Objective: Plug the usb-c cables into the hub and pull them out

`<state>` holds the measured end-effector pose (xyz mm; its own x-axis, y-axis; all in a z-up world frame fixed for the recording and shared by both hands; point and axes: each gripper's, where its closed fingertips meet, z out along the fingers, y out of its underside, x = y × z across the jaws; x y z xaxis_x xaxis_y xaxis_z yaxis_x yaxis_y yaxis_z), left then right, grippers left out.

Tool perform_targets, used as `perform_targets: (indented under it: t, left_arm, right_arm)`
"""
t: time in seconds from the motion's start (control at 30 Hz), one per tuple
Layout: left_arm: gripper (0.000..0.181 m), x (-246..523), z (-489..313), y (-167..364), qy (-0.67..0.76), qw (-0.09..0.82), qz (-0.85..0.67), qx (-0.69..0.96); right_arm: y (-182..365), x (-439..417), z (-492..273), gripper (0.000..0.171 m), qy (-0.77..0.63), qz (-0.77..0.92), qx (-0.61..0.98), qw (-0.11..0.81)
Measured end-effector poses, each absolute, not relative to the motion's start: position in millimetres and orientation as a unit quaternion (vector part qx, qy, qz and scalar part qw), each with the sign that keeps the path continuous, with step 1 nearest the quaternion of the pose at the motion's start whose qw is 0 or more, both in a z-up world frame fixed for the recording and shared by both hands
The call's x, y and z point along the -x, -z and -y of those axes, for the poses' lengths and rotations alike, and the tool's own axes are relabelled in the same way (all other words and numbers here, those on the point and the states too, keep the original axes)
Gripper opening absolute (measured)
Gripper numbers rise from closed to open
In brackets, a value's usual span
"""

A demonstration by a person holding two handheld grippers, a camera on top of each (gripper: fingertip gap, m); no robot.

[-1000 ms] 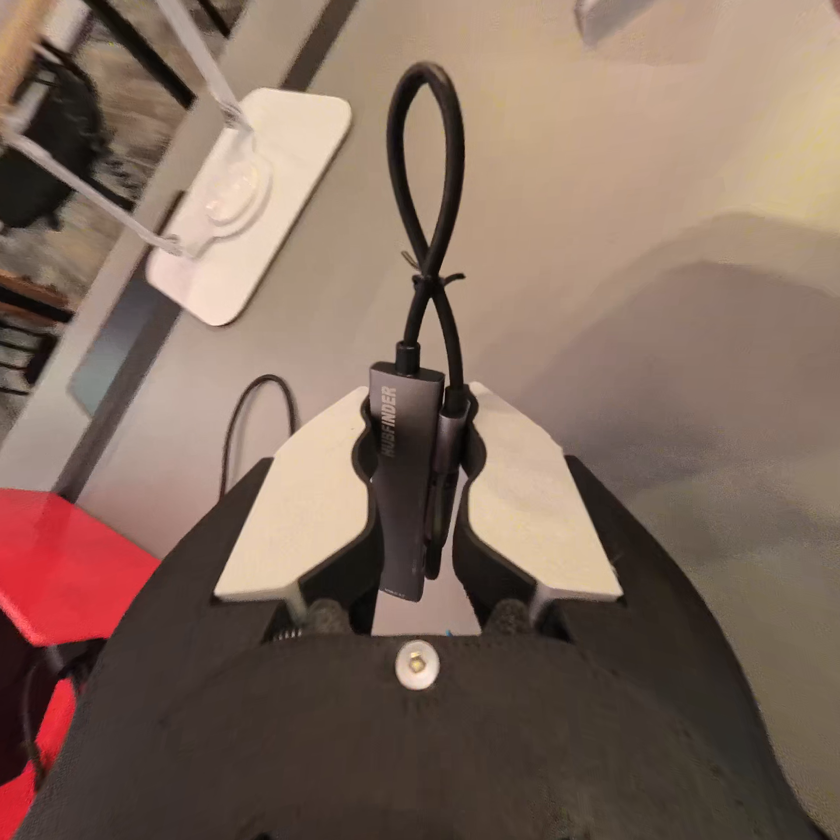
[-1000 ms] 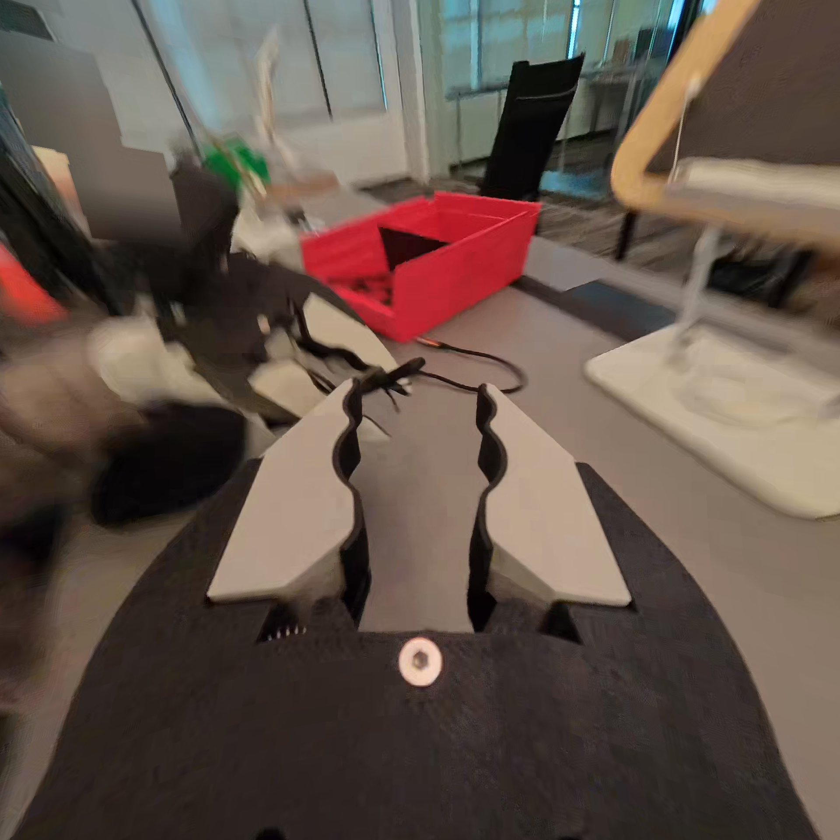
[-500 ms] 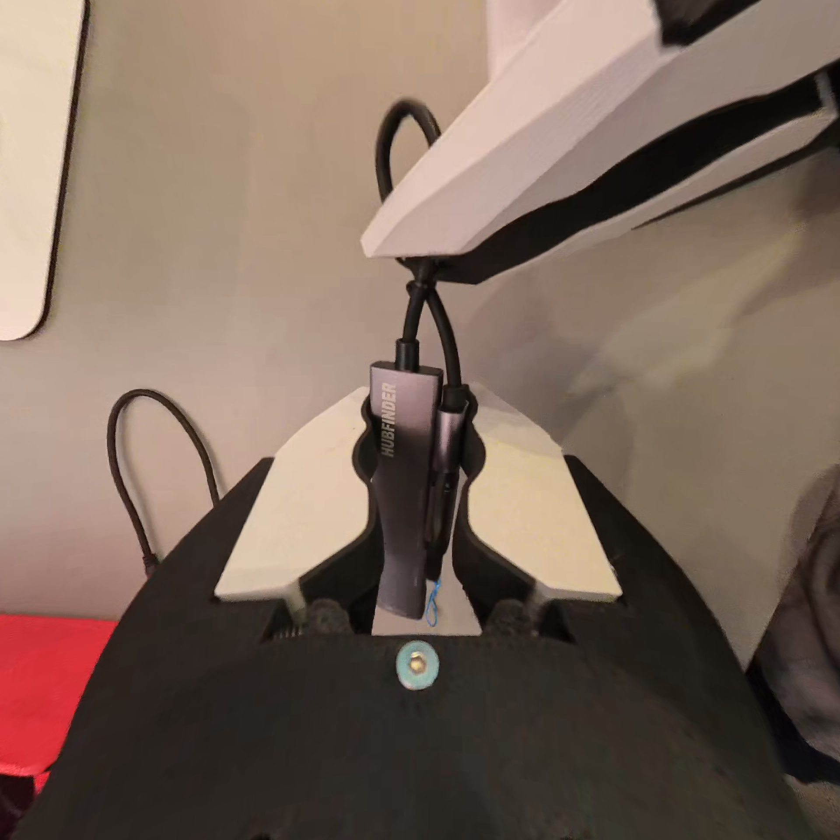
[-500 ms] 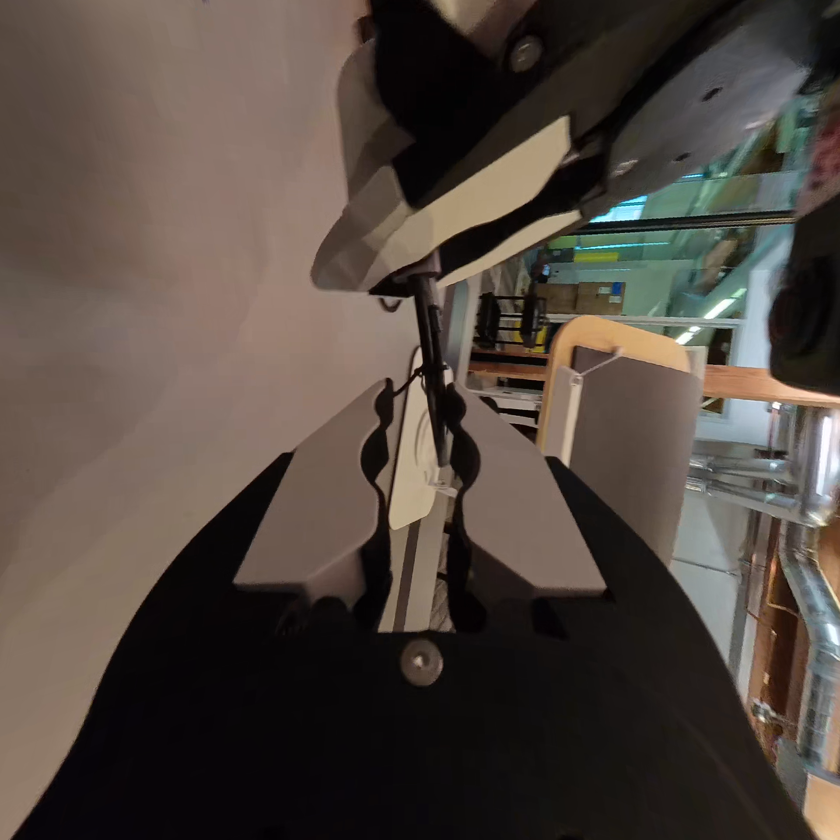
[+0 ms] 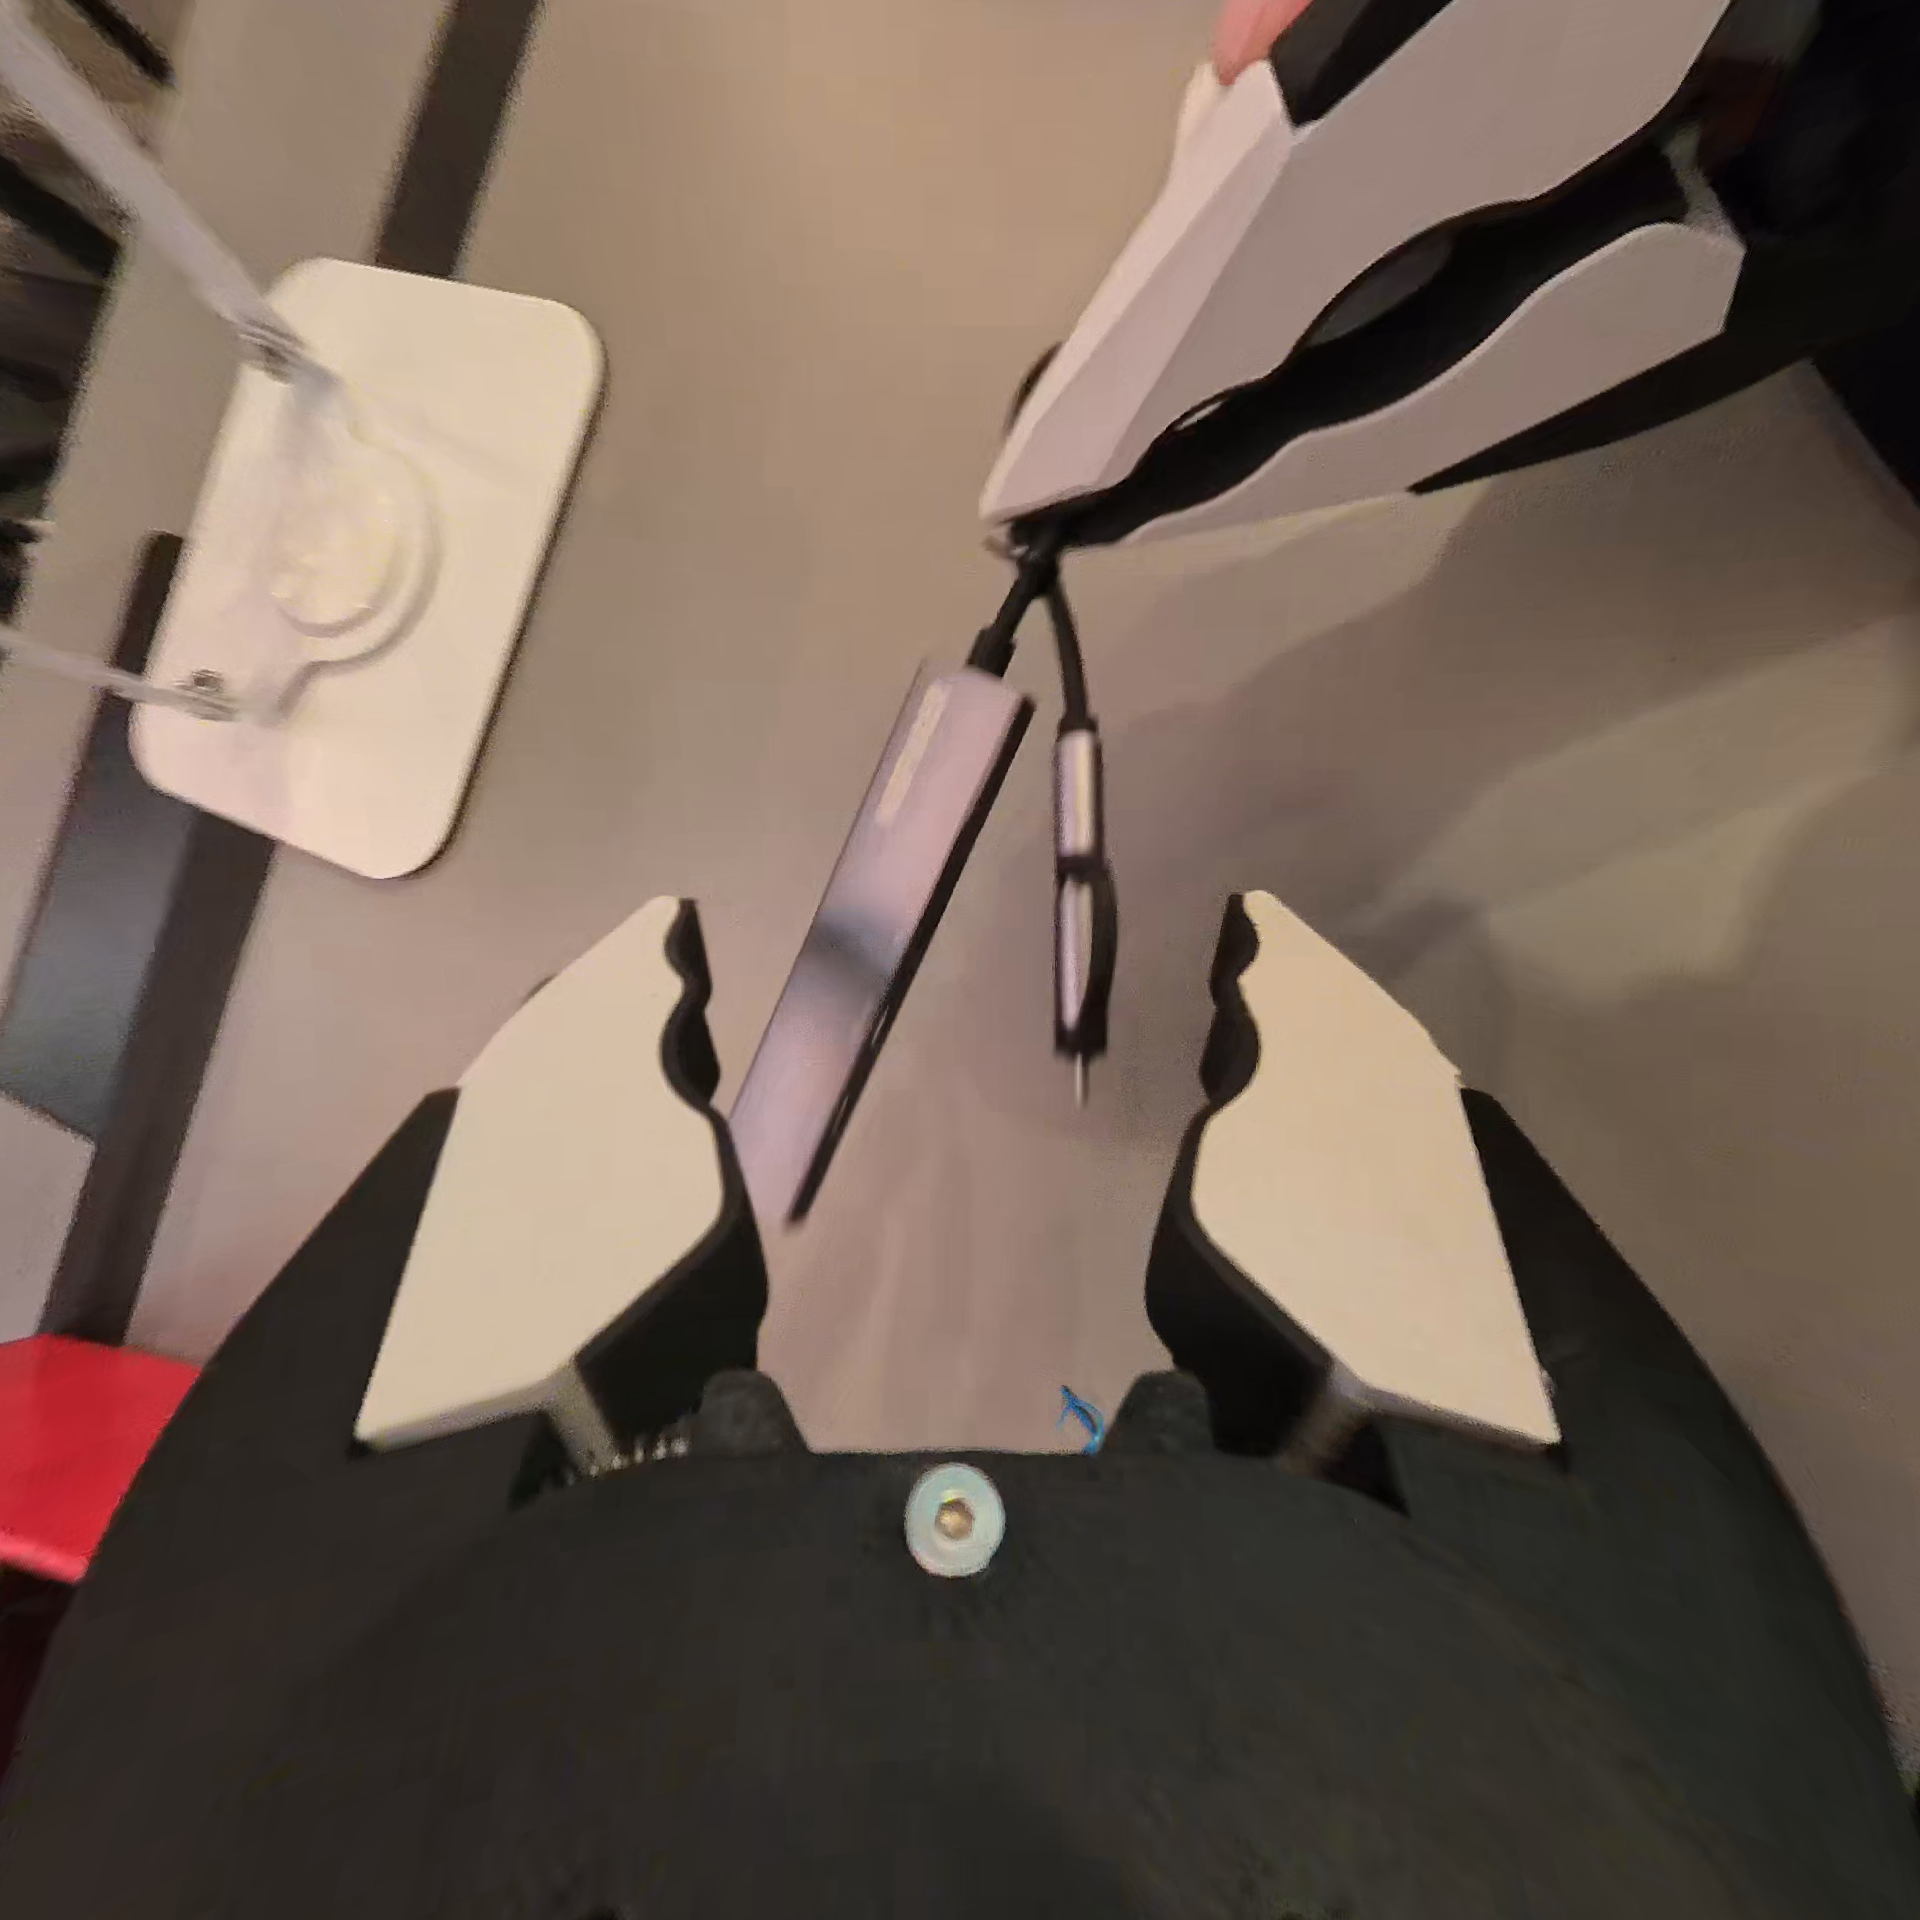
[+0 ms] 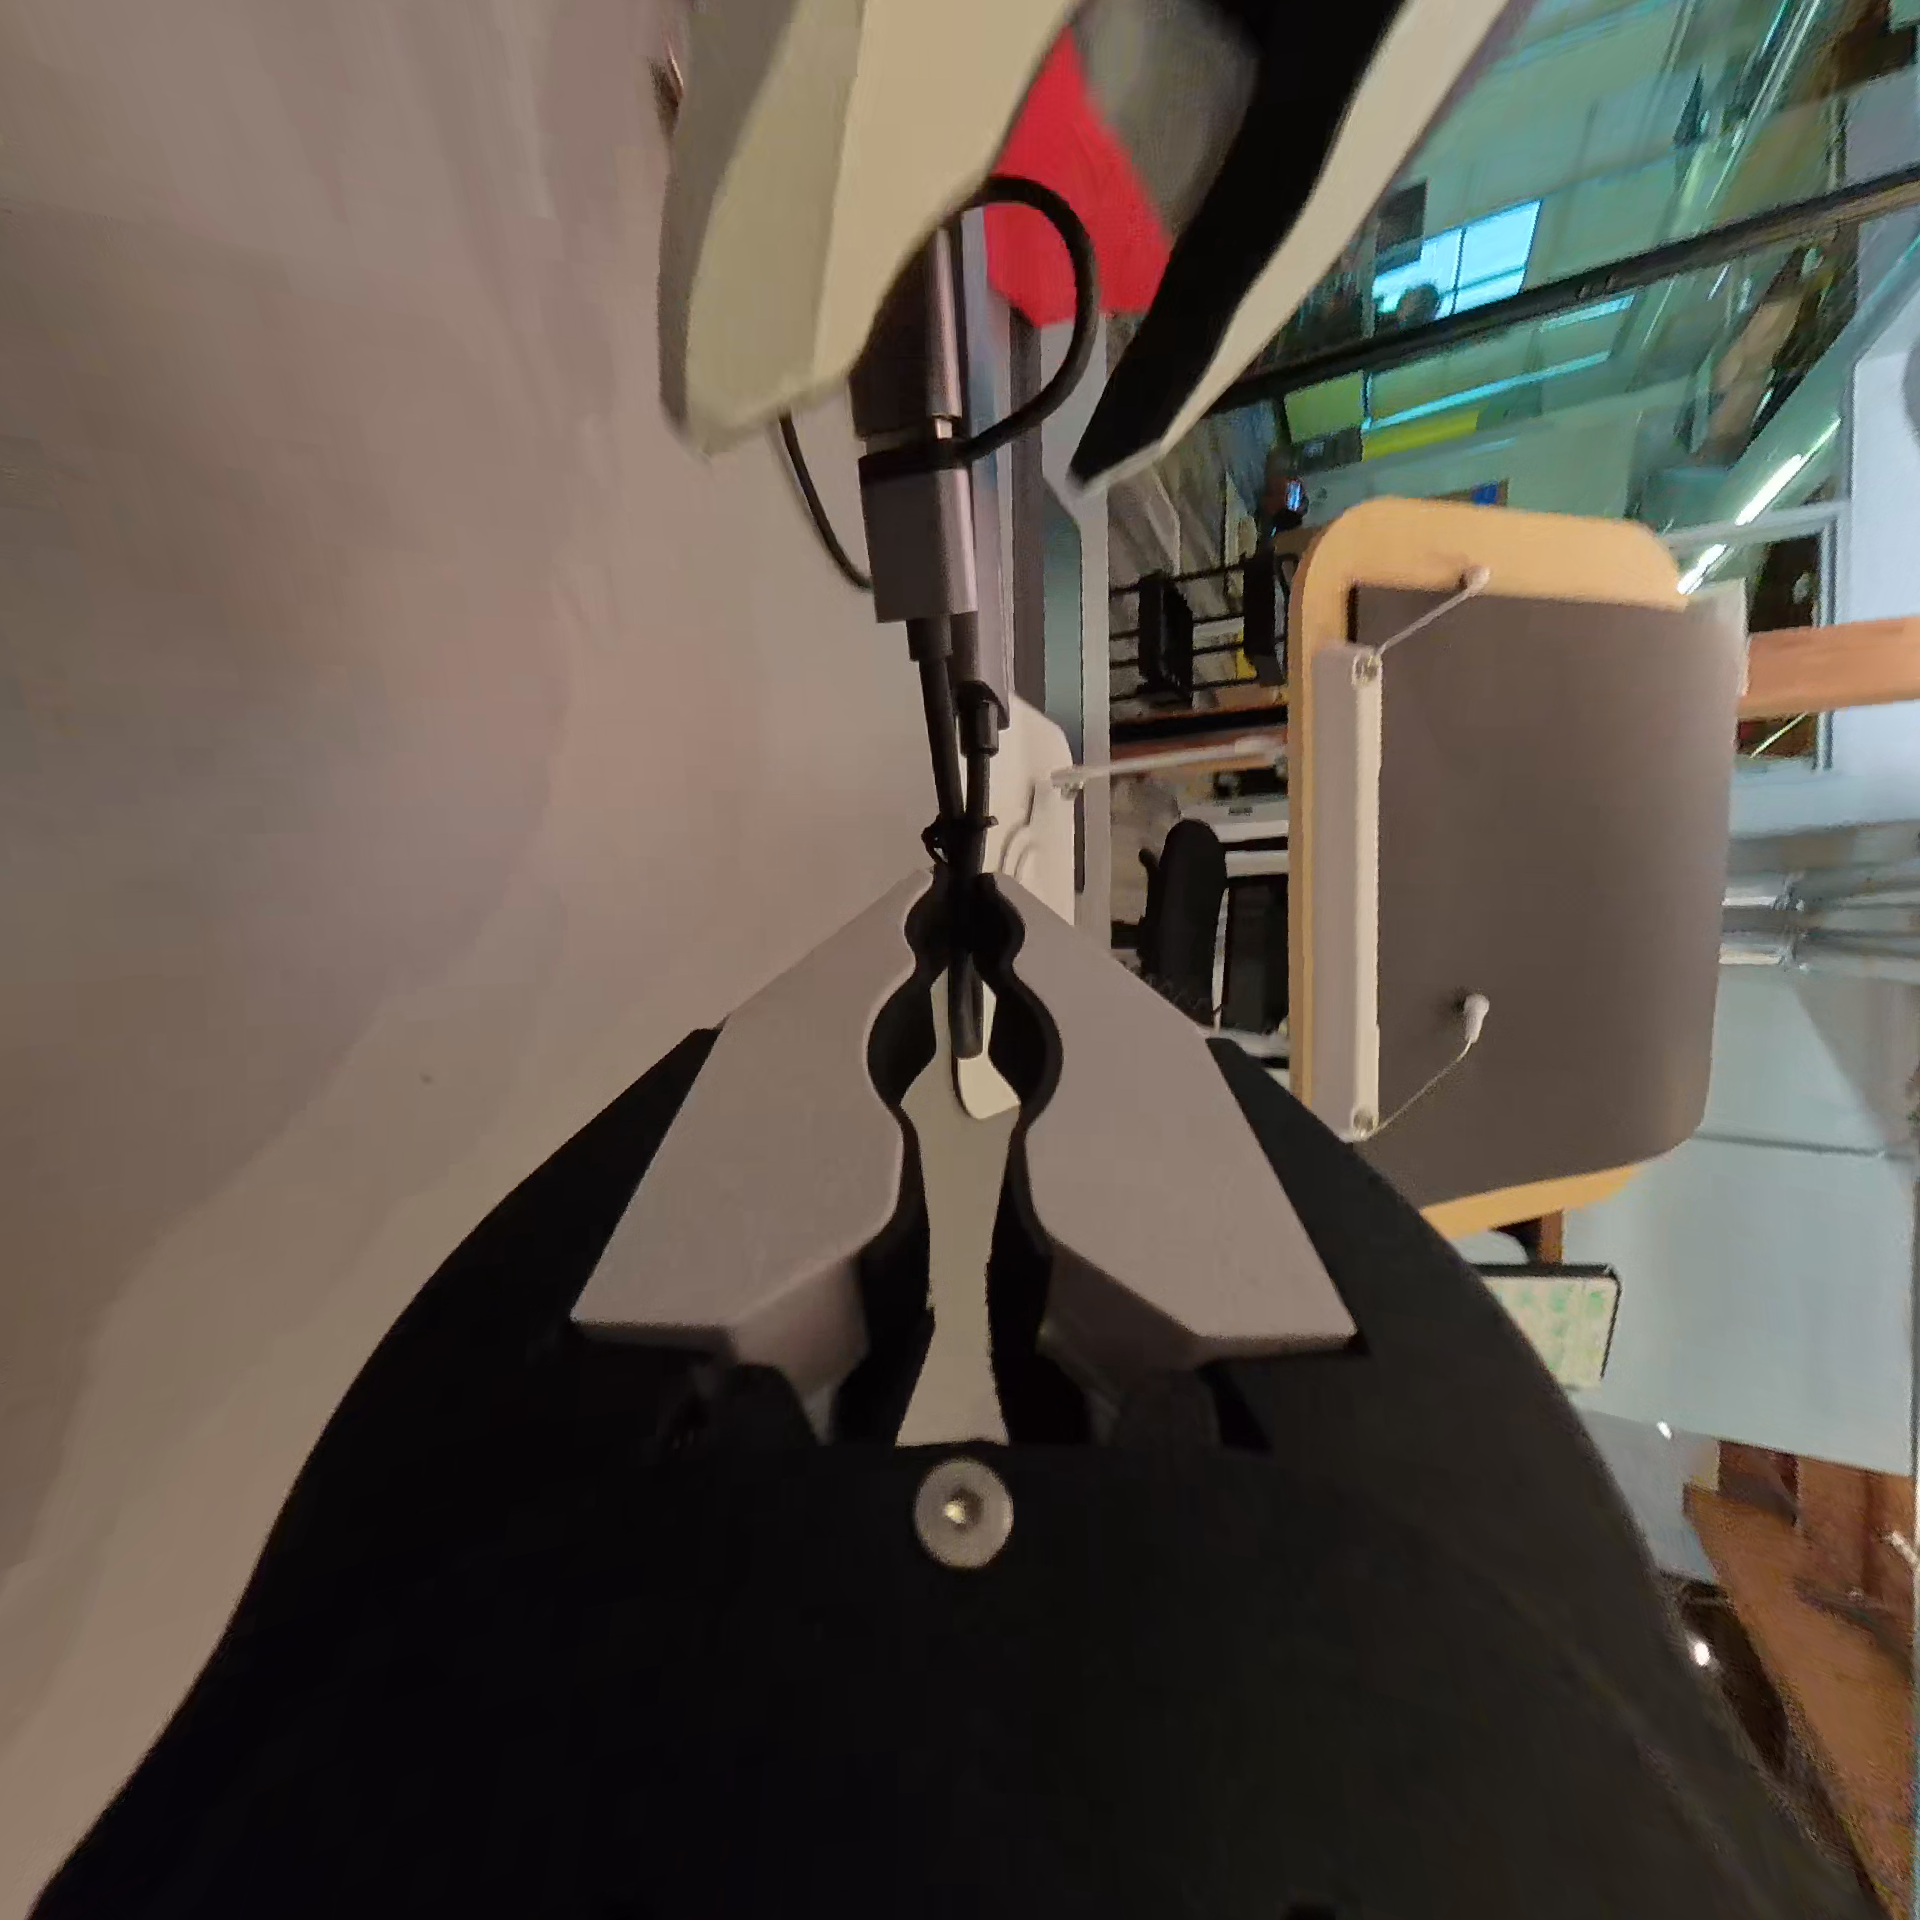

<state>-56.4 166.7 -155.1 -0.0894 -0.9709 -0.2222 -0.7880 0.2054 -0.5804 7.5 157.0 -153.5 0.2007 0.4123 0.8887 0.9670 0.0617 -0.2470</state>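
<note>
Currently left hand-held gripper (image 5: pixel 961 1049) has jaws spread wide, gripping nothing; hub (image 5: pixel 883 935) hangs tilted between its fingers above the grey worktop (image 5: pixel 779 260), connector (image 5: pixel 1081 894) dangling just beside. Right hand-held gripper (image 6: pixel 961 914) is clamped on the looped black cable (image 6: pixel 951 748).

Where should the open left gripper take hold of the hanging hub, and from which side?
Grip the hub across its two broad flat faces at mid-body, coming from its free lower end. It hangs tilted from the cable pinched by the right gripper, lying between the left gripper fingers already.
</note>
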Motion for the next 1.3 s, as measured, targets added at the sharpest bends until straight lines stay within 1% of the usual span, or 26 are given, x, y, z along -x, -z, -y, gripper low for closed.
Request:
perform_targets:
  t: [0.1, 0.17, 0.2, 0.27, 0.33, 0.4, 0.43, 0.5, 0.57, 0.67, 0.73, 0.77, 0.8, 0.83, 0.87, 0.9, 0.97, 1.0, 1.03, 1.07, 1.1, 1.13, 1.17, 1.2, 1.23, 1.3]
  left_arm:
    - [0.092, 68, -174, 144, 0.165, 0.327, -0.693, 0.621]
    - [0.076, 79, -179, 142, 0.179, 0.343, -0.667, 0.637]
    - [0.072, 84, -181, 143, 0.19, 0.35, -0.652, 0.645]
    - [0.045, 93, -183, 143, 0.224, 0.368, -0.622, 0.653]
    - [0.026, 100, -184, 139, 0.247, 0.394, -0.598, 0.653]
    - [0.021, 104, -182, 137, 0.262, 0.406, -0.588, 0.649]
    - [0.021, 106, -181, 137, 0.262, 0.41, -0.588, 0.647]
    - [0.031, 108, -179, 141, 0.266, 0.403, -0.585, 0.652]
    - [0.034, 110, -179, 145, 0.26, 0.402, -0.584, 0.656]
    - [0.045, 114, -180, 150, 0.257, 0.398, -0.578, 0.664]
    - [0.058, 119, -182, 153, 0.245, 0.403, -0.572, 0.671]
    - [0.07, 122, -182, 156, 0.242, 0.398, -0.569, 0.677]
    - [0.086, 126, -186, 159, 0.231, 0.396, -0.561, 0.689]
    - [0.094, 130, -188, 161, 0.224, 0.4, -0.557, 0.693]
    - [0.101, 133, -189, 160, 0.228, 0.405, -0.548, 0.695]
    - [0.106, 136, -191, 158, 0.233, 0.409, -0.535, 0.702]
    - [0.095, 142, -191, 153, 0.249, 0.421, -0.521, 0.699]
    - [0.091, 145, -191, 150, 0.253, 0.43, -0.517, 0.696]
    - [0.078, 148, -190, 146, 0.258, 0.438, -0.514, 0.691]
    - [0.064, 151, -190, 141, 0.259, 0.453, -0.509, 0.684]
    - [0.054, 156, -193, 138, 0.251, 0.47, -0.5, 0.683]
    - [0.048, 161, -198, 138, 0.233, 0.482, -0.494, 0.685]
    - [0.048, 166, -203, 143, 0.209, 0.482, -0.493, 0.693]
    - [0.053, 170, -208, 151, 0.185, 0.475, -0.497, 0.702]
    - [0.054, 173, -211, 158, 0.166, 0.475, -0.5, 0.705]
    - [0.051, 175, -215, 168, 0.164, 0.474, -0.489, 0.714]
  right_arm:
    - [163, -34, -154, 0.0, 0.293, 0.543, 0.649, 0.445]
    - [176, -54, -149, 0.0, 0.297, 0.539, 0.667, 0.42]
    - [184, -62, -145, 0.0, 0.296, 0.54, 0.674, 0.408]
    - [205, -74, -136, 0.0, 0.289, 0.549, 0.689, 0.374]
    - [224, -81, -129, 0.0, 0.289, 0.562, 0.695, 0.343]
    - [235, -84, -125, 0.0, 0.298, 0.573, 0.693, 0.321]
    - [240, -83, -123, 0.0, 0.299, 0.58, 0.691, 0.31]
    - [246, -82, -122, 0.001, 0.304, 0.591, 0.686, 0.295]
    - [253, -81, -120, 0.002, 0.297, 0.597, 0.69, 0.281]
    - [263, -83, -117, 0.003, 0.299, 0.611, 0.689, 0.25]
    - [262, -79, -110, 0.005, 0.277, 0.619, 0.697, 0.233]
    - [261, -78, -107, 0.009, 0.26, 0.617, 0.708, 0.223]
    - [259, -77, -104, 0.019, 0.247, 0.619, 0.714, 0.216]
    - [257, -78, -100, 0.026, 0.237, 0.621, 0.719, 0.203]
    - [257, -80, -96, 0.03, 0.227, 0.621, 0.727, 0.187]
    - [256, -81, -92, 0.036, 0.213, 0.62, 0.734, 0.176]
    - [253, -84, -84, 0.051, 0.193, 0.619, 0.743, 0.163]
    - [251, -87, -80, 0.061, 0.181, 0.614, 0.752, 0.157]
    - [247, -87, -75, 0.066, 0.162, 0.607, 0.762, 0.154]
    - [238, -80, -71, 0.058, 0.136, 0.609, 0.764, 0.168]
    - [222, -65, -73, 0.049, 0.104, 0.606, 0.761, 0.208]
    - [204, -44, -79, 0.035, 0.064, 0.598, 0.757, 0.256]
    - [190, -19, -82, 0.023, 0.012, 0.599, 0.747, 0.288]
    - [181, 2, -91, 0.022, -0.024, 0.598, 0.739, 0.31]
    - [176, 19, -108, 0.02, -0.028, 0.599, 0.731, 0.326]
    - [177, 55, -146, 0.017, -0.05, 0.607, 0.712, 0.349]
